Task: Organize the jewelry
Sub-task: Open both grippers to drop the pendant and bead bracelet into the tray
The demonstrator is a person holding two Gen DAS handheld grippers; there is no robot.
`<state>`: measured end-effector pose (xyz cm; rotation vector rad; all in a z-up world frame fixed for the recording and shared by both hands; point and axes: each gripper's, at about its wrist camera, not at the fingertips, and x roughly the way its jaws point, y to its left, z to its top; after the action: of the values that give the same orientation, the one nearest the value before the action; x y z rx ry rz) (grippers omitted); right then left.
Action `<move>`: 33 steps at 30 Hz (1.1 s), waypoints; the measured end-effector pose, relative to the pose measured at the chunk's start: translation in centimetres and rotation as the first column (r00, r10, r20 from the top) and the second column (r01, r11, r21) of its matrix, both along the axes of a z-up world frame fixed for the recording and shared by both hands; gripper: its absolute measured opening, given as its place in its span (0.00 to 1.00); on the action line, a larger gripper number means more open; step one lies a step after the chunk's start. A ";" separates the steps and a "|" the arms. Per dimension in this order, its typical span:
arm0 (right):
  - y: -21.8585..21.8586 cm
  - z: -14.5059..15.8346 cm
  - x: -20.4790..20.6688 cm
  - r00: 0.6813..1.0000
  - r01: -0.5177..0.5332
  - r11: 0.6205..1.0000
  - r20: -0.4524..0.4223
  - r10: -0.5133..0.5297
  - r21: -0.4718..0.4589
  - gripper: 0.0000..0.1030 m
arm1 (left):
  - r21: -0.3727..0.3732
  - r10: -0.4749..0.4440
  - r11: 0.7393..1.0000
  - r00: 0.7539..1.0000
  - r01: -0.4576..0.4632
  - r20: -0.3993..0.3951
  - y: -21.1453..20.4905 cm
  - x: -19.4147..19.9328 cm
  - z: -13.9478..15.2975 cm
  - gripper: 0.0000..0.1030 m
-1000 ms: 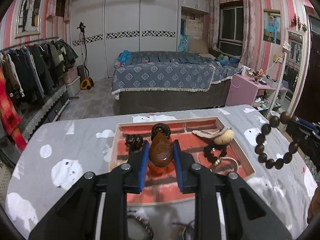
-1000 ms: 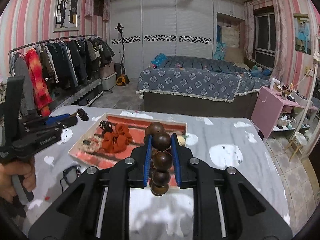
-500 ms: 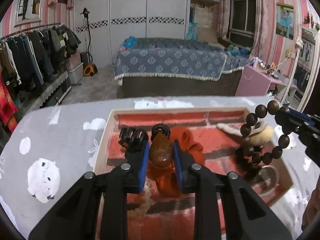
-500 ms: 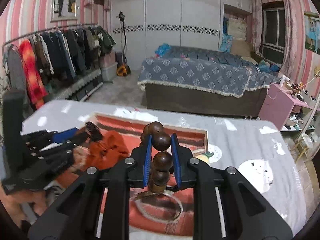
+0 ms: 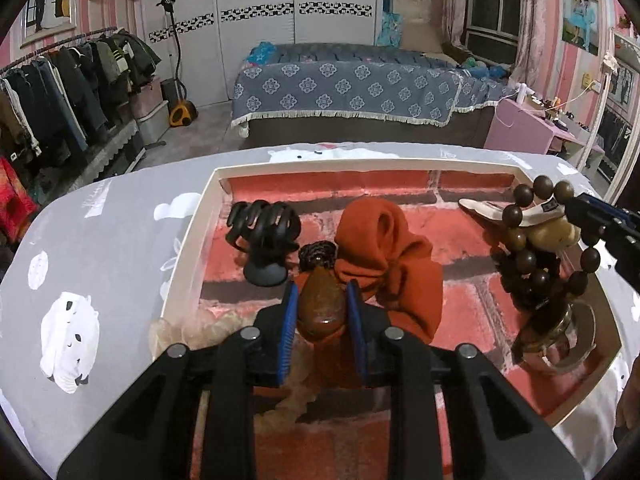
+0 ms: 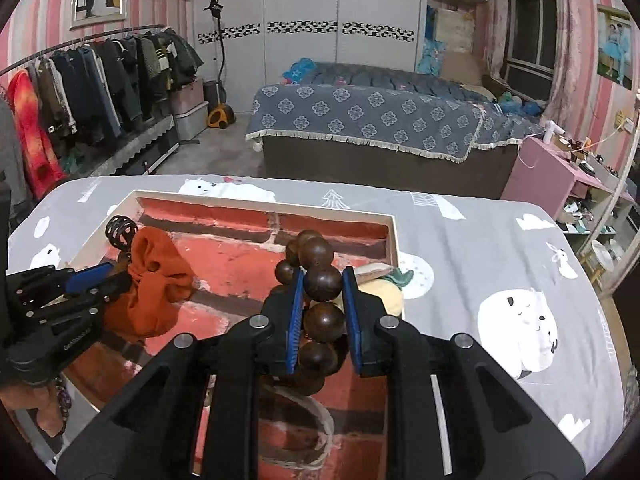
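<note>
Left wrist view: the left hand-held gripper is clenched on an amber-brown teardrop pendant, pinched between its blue pads above the near half of a shallow tray with a white rim and a red brick-pattern floor. The tray sits on a surface covered by a grey cloth with white bear prints. Inside the tray, a black claw hair clip stands near the left wall, a small dark woven piece lies just beyond the pendant, and a rust-orange scrunchie lies just right of it. A cream frilly scrunchie drapes over the near-left rim. At the far right, a dark wooden bead bracelet hangs from the right hand-held gripper over a beige hair clip and a clear bangle in the tray's right end.

Right wrist view: the right hand-held gripper grasps the dark wooden bead bracelet, one large bead squeezed between its blue pads and the other beads strung above and below. It hovers over the tray's right part. The rust-orange scrunchie lies to the left, touching the left hand-held gripper, with the black claw hair clip beyond it. A pale yellow piece lies at the tray's right rim.
</note>
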<state>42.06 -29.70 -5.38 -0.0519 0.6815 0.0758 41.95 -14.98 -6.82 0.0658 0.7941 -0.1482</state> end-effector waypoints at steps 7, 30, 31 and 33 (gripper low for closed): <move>-0.4 1.0 -0.6 0.999 0.010 1.000 0.044 -0.010 0.003 0.45 | -0.004 0.023 1.000 1.000 -0.023 0.010 0.4 -0.1 0.1 0.52; -0.5 3.0 -1.6 0.997 -0.021 0.999 0.076 0.018 0.035 0.45 | 0.047 0.031 0.998 0.999 -0.033 0.045 2.7 -4.3 0.3 0.57; -0.5 3.0 -1.6 0.997 -0.022 0.999 0.075 0.019 0.035 0.45 | 0.037 0.022 0.999 0.998 -0.024 0.055 2.6 -4.6 0.5 0.58; -0.4 3.1 -1.6 0.997 -0.025 0.999 0.074 0.023 0.035 0.45 | 0.025 0.020 0.999 0.998 -0.022 0.068 2.7 -5.0 0.7 0.58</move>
<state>40.42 -30.12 -2.33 -0.0280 0.6053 0.1087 36.95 -12.29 -6.17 0.0861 0.7293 -0.1156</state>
